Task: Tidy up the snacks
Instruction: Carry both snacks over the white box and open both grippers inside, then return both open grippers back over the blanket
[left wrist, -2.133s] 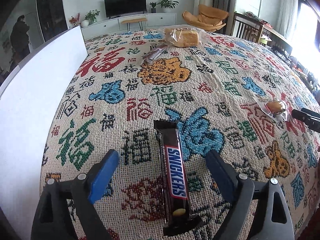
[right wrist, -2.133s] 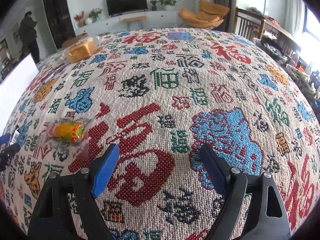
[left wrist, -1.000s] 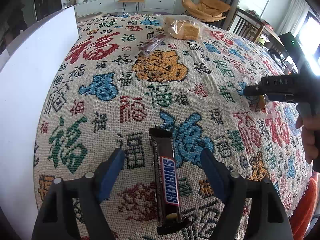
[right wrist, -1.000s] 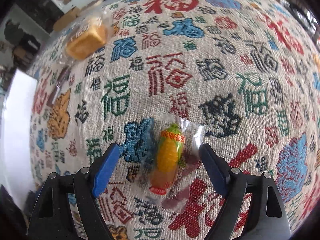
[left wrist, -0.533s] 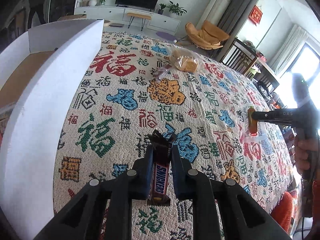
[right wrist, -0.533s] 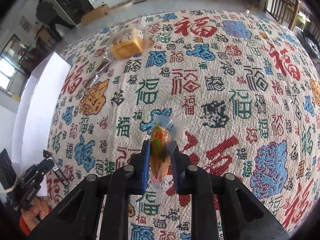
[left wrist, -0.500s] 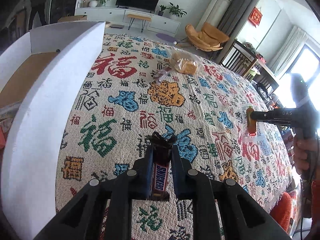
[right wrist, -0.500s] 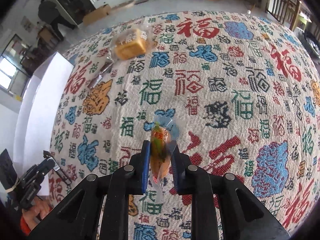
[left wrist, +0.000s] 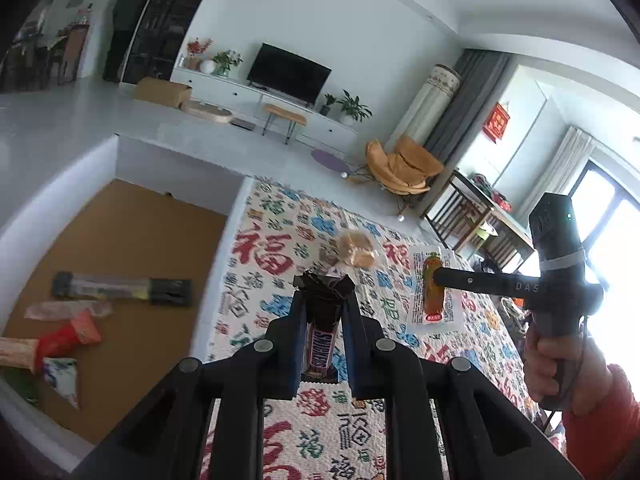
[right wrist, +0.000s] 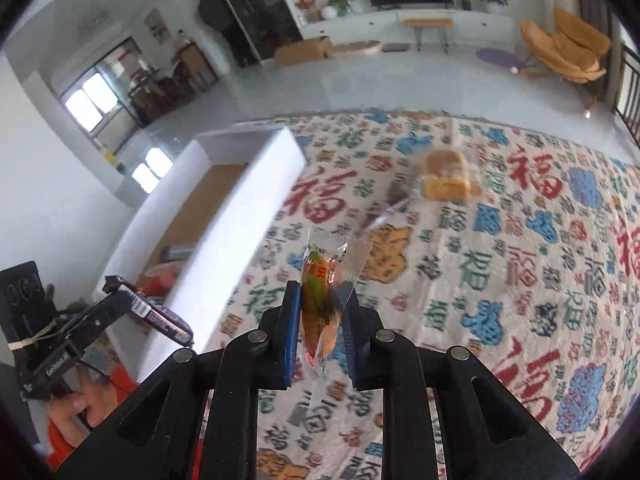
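We hold both snacks tight — the left gripper (left wrist: 323, 334) is squeezed on the Snickers bar (left wrist: 322, 342), the right gripper (right wrist: 320, 320) on the orange sausage pack (right wrist: 320, 300). Carry them over the white box (left wrist: 120, 248) at nine o'clock — let go only above its brown floor.

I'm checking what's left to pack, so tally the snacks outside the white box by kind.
Snickers bar, in the left hand-held gripper: 1
Orange snack in clear wrapper, in the right hand-held gripper: 1
Bagged bread, on the cloth: 1
Small dark wrapped stick, on the cloth: 1
Total: 4
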`<state>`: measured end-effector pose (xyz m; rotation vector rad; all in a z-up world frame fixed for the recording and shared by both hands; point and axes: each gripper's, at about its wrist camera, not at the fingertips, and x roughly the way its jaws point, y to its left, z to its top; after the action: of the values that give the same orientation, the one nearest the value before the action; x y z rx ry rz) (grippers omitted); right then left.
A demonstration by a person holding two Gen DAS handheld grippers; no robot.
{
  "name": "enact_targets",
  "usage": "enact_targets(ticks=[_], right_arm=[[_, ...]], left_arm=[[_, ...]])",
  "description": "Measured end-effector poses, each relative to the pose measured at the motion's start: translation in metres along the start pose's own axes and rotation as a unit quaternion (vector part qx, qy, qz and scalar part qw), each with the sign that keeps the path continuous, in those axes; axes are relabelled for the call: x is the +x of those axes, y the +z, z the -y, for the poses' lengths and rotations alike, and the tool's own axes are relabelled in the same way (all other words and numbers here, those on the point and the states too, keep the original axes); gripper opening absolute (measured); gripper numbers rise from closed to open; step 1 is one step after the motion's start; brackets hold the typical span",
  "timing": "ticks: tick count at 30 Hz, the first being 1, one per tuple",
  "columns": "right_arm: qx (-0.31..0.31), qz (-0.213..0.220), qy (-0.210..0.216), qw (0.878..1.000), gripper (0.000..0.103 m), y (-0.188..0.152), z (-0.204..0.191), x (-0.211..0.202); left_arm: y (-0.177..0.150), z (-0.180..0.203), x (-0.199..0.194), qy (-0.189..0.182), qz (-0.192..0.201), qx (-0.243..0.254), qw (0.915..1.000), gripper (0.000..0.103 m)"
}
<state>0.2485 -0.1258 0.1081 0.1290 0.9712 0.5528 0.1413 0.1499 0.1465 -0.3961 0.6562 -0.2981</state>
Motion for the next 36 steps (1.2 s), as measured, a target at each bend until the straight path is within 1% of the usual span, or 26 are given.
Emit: enact_targets(ticks=[3, 4, 6, 7, 8, 9, 10, 11, 12, 13, 15, 16, 18, 19, 21, 22, 23, 24, 25, 26, 27, 29, 31, 33, 34, 36], right_arm=[[-0.025, 0.003, 0.071, 0.997, 0.02, 0.017, -0.062, 0.012], [-0.033, 0.001, 0.096, 0.995, 0.02, 0.021, -0.084, 0.018], [-0.042, -0.014, 0.148, 0.988, 0.02, 0.024, -0.127, 0.035], [-0.043, -0.026, 0.17, 0.984, 0.021, 0.023, -0.145, 0.047], [-0.043, -0.042, 0.187, 0.981, 0.023, 0.021, -0.163, 0.062], [-0.044, -0.056, 0.19, 0.979, 0.031, 0.018, -0.175, 0.076], [-0.046, -0.068, 0.188, 0.979, 0.055, 0.014, -0.183, 0.088], [-0.047, -0.071, 0.185, 0.979, 0.065, 0.011, -0.187, 0.097], [-0.048, -0.064, 0.18, 0.98, 0.067, 0.008, -0.186, 0.1], [-0.05, -0.056, 0.171, 0.982, 0.066, 0.004, -0.179, 0.101], [-0.057, -0.033, 0.137, 0.988, 0.067, -0.004, -0.153, 0.097], [-0.061, -0.02, 0.11, 0.992, 0.071, -0.008, -0.136, 0.095], [-0.076, 0.007, 0.031, 0.997, 0.075, -0.022, -0.091, 0.09], [-0.083, 0.016, -0.014, 0.996, 0.075, -0.031, -0.066, 0.089], [-0.094, 0.022, -0.121, 0.988, 0.075, -0.056, -0.007, 0.09], [-0.093, 0.018, -0.17, 0.981, 0.075, -0.071, 0.025, 0.091], [-0.086, 0.013, -0.204, 0.975, 0.075, -0.084, 0.053, 0.089], [-0.076, 0.011, -0.23, 0.97, 0.075, -0.096, 0.078, 0.084], [-0.065, 0.013, -0.253, 0.965, 0.075, -0.109, 0.101, 0.078], [-0.052, 0.019, -0.275, 0.96, 0.075, -0.123, 0.123, 0.07], [-0.04, 0.025, -0.292, 0.955, 0.075, -0.134, 0.139, 0.063], [-0.014, 0.036, -0.321, 0.946, 0.075, -0.154, 0.165, 0.049], [0.007, 0.044, -0.334, 0.941, 0.075, -0.165, 0.179, 0.039], [0.035, 0.048, -0.331, 0.942, 0.076, -0.173, 0.193, 0.037], [0.051, 0.052, -0.319, 0.945, 0.077, -0.176, 0.2, 0.035], [0.07, 0.056, -0.322, 0.942, 0.082, -0.176, 0.203, 0.03]], left_arm=[[0.02, -0.034, -0.028, 0.045, 0.013, -0.01, 0.9989, 0.016], [0.026, -0.049, -0.035, 0.071, 0.012, -0.011, 0.9973, 0.016], [0.031, -0.077, -0.037, 0.12, -0.01, -0.018, 0.9926, 0.017], [0.031, -0.091, -0.034, 0.15, -0.026, -0.023, 0.9881, 0.023], [0.029, -0.107, -0.028, 0.187, -0.046, -0.03, 0.9809, 0.045], [0.026, -0.121, -0.022, 0.219, -0.06, -0.037, 0.9732, 0.061], [0.021, -0.136, -0.016, 0.252, -0.071, -0.045, 0.9641, 0.081], [0.015, -0.144, -0.014, 0.27, -0.076, -0.052, 0.9586, 0.081], [0.009, -0.148, -0.013, 0.276, -0.078, -0.059, 0.9562, 0.081], [0.002, -0.149, -0.013, 0.271, -0.072, -0.064, 0.9579, 0.081], [-0.006, -0.141, -0.014, 0.252, -0.05, -0.075, 0.9636, 0.081], [-0.011, -0.129, -0.013, 0.237, -0.041, -0.074, 0.9679, 0.081], [-0.017, -0.1, -0.004, 0.199, -0.032, -0.062, 0.9776, 0.081], [-0.02, -0.076, 0.004, 0.172, -0.032, -0.05, 0.9834, 0.082], [-0.033, -0.031, 0.02, 0.114, -0.041, -0.024, 0.9924, 0.085], [-0.043, -0.004, 0.032, 0.078, -0.053, -0.007, 0.9955, 0.09], [-0.054, 0.02, 0.047, 0.047, -0.07, 0.011, 0.9964, 0.098], [-0.069, 0.045, 0.066, 0.017, -0.09, 0.031, 0.9953, 0.101], [-0.081, 0.064, 0.086, -0.006, -0.11, 0.048, 0.9927, 0.102], [-0.095, 0.079, 0.105, -0.019, -0.129, 0.064, 0.9894, 0.102], [-0.112, 0.093, 0.13, -0.017, -0.149, 0.083, 0.9851, 0.102], [-0.129, 0.106, 0.172, 0.011, -0.177, 0.108, 0.9782, 0.102], [-0.145, 0.106, 0.199, 0.046, -0.172, 0.124, 0.9762, 0.102], [-0.157, 0.107, 0.218, 0.074, -0.161, 0.135, 0.9748, 0.102], [-0.157, 0.103, 0.224, 0.082, -0.158, 0.137, 0.9744, 0.102], [-0.161, 0.094, 0.237, 0.092, -0.163, 0.128, 0.974, 0.102]])
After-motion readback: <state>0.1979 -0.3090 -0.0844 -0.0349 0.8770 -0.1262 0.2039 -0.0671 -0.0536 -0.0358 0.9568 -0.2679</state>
